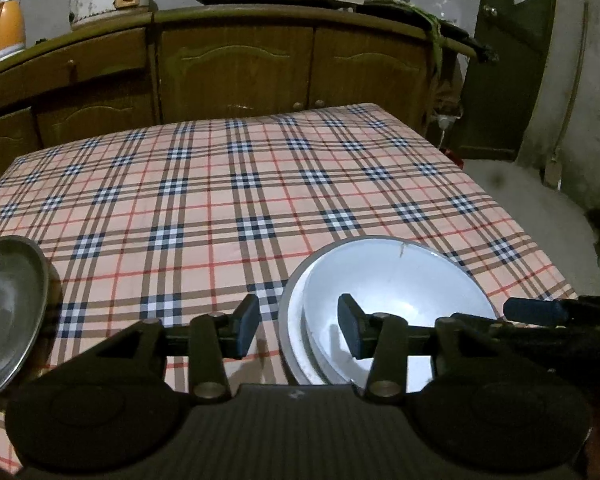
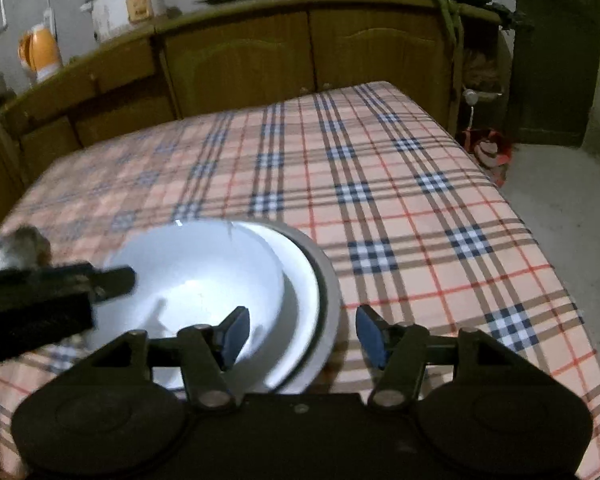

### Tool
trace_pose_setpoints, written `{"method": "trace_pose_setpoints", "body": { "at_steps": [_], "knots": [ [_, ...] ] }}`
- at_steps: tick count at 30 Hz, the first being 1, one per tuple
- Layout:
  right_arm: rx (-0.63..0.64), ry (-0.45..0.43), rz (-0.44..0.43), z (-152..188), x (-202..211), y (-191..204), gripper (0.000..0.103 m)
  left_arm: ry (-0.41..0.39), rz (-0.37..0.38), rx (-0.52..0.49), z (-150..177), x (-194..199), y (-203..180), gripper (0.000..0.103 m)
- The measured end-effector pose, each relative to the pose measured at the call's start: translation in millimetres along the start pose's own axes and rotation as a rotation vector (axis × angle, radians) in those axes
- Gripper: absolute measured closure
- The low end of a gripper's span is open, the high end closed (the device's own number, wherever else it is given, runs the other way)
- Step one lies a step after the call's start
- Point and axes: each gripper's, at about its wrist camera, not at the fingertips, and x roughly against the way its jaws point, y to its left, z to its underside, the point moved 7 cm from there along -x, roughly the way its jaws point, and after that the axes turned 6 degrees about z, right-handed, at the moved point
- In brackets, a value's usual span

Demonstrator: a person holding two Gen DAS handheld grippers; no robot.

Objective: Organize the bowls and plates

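- Right now my left gripper (image 1: 298,330) stands part open, straddling the near left rim of the white bowl (image 1: 396,300); one finger is over the cloth, the other inside the bowl, and I see no pad pressing on it, so it holds nothing.
- My right gripper (image 2: 302,334) is open wider and straddles the right rim of the same stack, one pad inside and one outside; it too grips nothing.
- That white bowl sits nested in a white plate (image 2: 300,316) on a grey plate (image 2: 332,288), near my edge of the checked tablecloth (image 1: 236,200).
- Judging by this, the stack is set down and I'm letting go; I'd back both grippers away from the rims, widening them first so no pad drags the bowl off centre.
- Next candidate is the steel bowl (image 1: 8,304), lying well apart on the left; I'd take it by its rim with the left gripper.
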Motion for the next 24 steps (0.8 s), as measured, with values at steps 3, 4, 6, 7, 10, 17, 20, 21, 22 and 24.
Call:
{"method": "trace_pose_setpoints", "body": {
  "at_steps": [3, 4, 6, 7, 10, 17, 20, 21, 22, 24],
  "knots": [
    [-0.021, -0.008, 0.031, -1.6, -4.0, -9.2, 0.029, 0.001, -0.003, 0.001, 0.3, -0.2, 1.0, 0.057],
    [-0.037, -0.006, 0.023, -2.2, -4.6, -11.9, 0.029, 0.003, -0.002, 0.0, 0.5, -0.6, 1.4, 0.057],
    [-0.041, -0.005, 0.02, -2.9, -5.0, -14.1, 0.029, 0.006, -0.003, -0.001, 1.1, -1.6, 1.8, 0.056],
    [-0.038, -0.009, 0.02, -2.9, -4.6, -14.0, 0.029, 0.008, -0.002, -0.001, 1.6, -2.2, 2.0, 0.056],
    [-0.055, -0.032, 0.008, -4.1, -1.7, -14.2, 0.029, 0.012, -0.003, -0.001, 2.7, -3.0, 2.8, 0.051],
    [-0.163, -0.026, -0.069, -2.3, -2.4, -19.2, 0.029, 0.028, -0.007, -0.001, 5.5, -7.2, 5.3, 0.044],
    [-0.172, -0.042, -0.073, 1.0, -3.3, -19.8, 0.028, 0.035, -0.009, 0.003, 6.7, -9.8, 6.9, 0.042],
    [-0.178, -0.053, -0.078, 1.6, -2.8, -19.8, 0.028, 0.038, -0.01, 0.004, 7.2, -11.0, 7.4, 0.042],
    [-0.185, -0.061, -0.085, 2.0, -2.5, -20.0, 0.028, 0.039, -0.01, 0.004, 7.9, -12.4, 7.8, 0.039],
    [-0.184, -0.044, -0.106, 3.6, -5.3, -17.0, 0.028, 0.044, -0.012, 0.001, 8.8, -15.2, 7.4, 0.038]
  ]
}}
